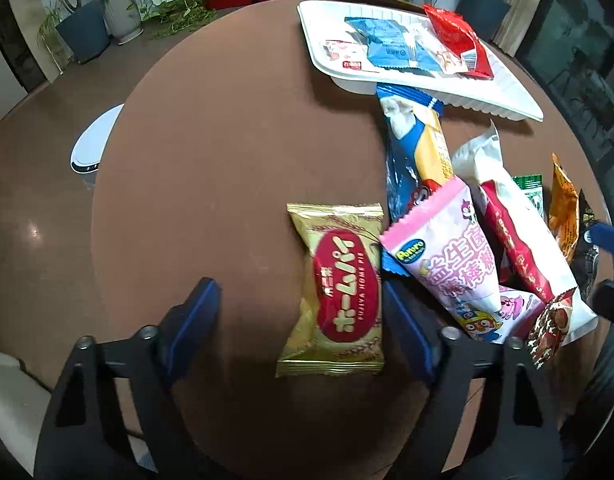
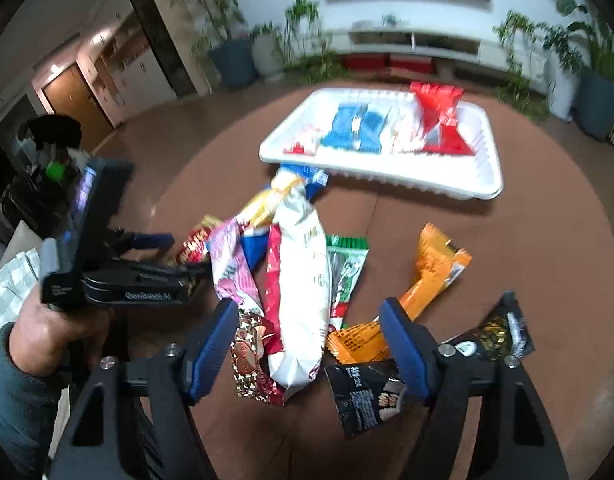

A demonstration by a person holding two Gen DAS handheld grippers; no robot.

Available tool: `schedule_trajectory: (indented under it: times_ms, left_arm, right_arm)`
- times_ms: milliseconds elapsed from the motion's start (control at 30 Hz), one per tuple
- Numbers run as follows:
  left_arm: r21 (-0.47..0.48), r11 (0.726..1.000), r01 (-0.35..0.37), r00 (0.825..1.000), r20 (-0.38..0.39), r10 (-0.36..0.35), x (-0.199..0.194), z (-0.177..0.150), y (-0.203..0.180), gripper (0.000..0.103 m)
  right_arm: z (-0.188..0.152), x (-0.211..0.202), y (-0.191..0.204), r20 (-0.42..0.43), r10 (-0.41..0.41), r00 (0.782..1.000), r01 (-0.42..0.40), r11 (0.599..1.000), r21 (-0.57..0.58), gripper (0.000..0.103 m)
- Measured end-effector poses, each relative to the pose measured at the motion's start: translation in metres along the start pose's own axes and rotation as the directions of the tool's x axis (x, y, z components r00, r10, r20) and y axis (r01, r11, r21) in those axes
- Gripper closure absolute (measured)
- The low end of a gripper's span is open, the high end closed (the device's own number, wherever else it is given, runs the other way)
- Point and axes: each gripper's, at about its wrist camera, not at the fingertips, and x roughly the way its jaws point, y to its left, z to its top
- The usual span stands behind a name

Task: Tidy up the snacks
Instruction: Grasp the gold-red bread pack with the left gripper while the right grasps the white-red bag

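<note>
Because the snacks are being sorted into the white tray (image 1: 507, 100), the loose packets lie heaped on the brown round worktop (image 1: 227, 140) just short of that tray, within reach of both claws. Farthest left of the heap, the gold Home Pie packet (image 1: 339, 292) lies flat and apart enough to be taken singly; the left claw (image 1: 303, 312) stands spread around it, one blue finger (image 1: 203, 300) on bare worktop to its left, the other close against its right edge, pinching nothing yet. My guess is that this packet is singled out because nothing lies on it. To its right the pink Pororo packet (image 1: 451, 264) leans over a long blue-and-yellow packet (image 1: 419, 152) whose far end is tucked under the tray's rim, so both would drag on neighbours. Right again, a long white packet (image 2: 303, 300) tops the heap, and the right claw (image 2: 311, 344) hovers spread over its near end, gripping nothing. Beyond it lie a green packet (image 2: 343, 272), an orange packet (image 2: 427, 280) and a black packet (image 2: 363, 396) by the right finger. Inside the tray, blue packets (image 2: 359, 128) and a red packet (image 2: 439, 116) lie side by side, seemingly to leave space.
</note>
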Motion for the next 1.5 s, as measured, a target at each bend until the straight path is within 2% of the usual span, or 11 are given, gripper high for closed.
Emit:
schedule_trajectory:
  times_ms: [100,267,433,500,800,967,1200,1367,1500]
  left_arm:
    - [0.007,1.000,0.017,1.000,0.004,-0.017,-0.001,0.002,0.004,0.029]
    - [0.030,0.999,0.028,1.000,0.010,-0.028,0.001,0.003,0.005,0.029]
    - [0.072,0.997,0.014,1.000,0.006,-0.014,0.002,0.002,0.001,0.029]
    - [0.075,0.997,0.016,1.000,0.004,-0.016,0.002,0.002,0.000,0.029]
    - [0.081,0.997,0.018,1.000,0.004,-0.019,0.002,0.002,0.000,0.029]
    - [0.097,0.995,0.028,0.999,0.017,-0.030,0.000,-0.003,0.001,0.030]
    - [0.114,0.993,0.038,0.999,0.025,-0.041,-0.001,-0.004,0.002,0.031]
    - [0.136,0.990,0.046,0.998,0.029,-0.050,-0.003,-0.005,-0.001,0.041]
    - [0.168,0.984,0.054,0.998,0.031,-0.060,-0.006,-0.005,-0.006,0.058]
  right_arm:
    - [0.003,0.013,0.007,-0.045,0.004,0.999,-0.006,0.999,-0.034,0.034]
    - [0.010,0.035,0.012,-0.112,-0.018,0.994,0.011,0.998,-0.064,0.039]
    - [0.012,0.051,0.012,-0.171,-0.061,0.983,0.045,0.994,-0.098,0.039]
    - [0.013,0.054,0.011,-0.178,-0.091,0.980,0.071,0.991,-0.115,0.039]
    - [0.012,0.059,0.022,-0.198,-0.115,0.973,0.082,0.982,-0.170,0.043]
    - [0.013,0.065,0.031,-0.196,-0.146,0.970,0.097,0.965,-0.242,0.051]
    - [0.004,0.064,0.046,-0.207,-0.166,0.964,0.093,0.942,-0.323,0.056]
    - [-0.003,0.065,0.054,-0.197,-0.199,0.960,0.105,0.909,-0.403,0.059]
    - [-0.001,0.062,0.048,-0.201,-0.195,0.960,0.104,0.915,-0.389,0.070]
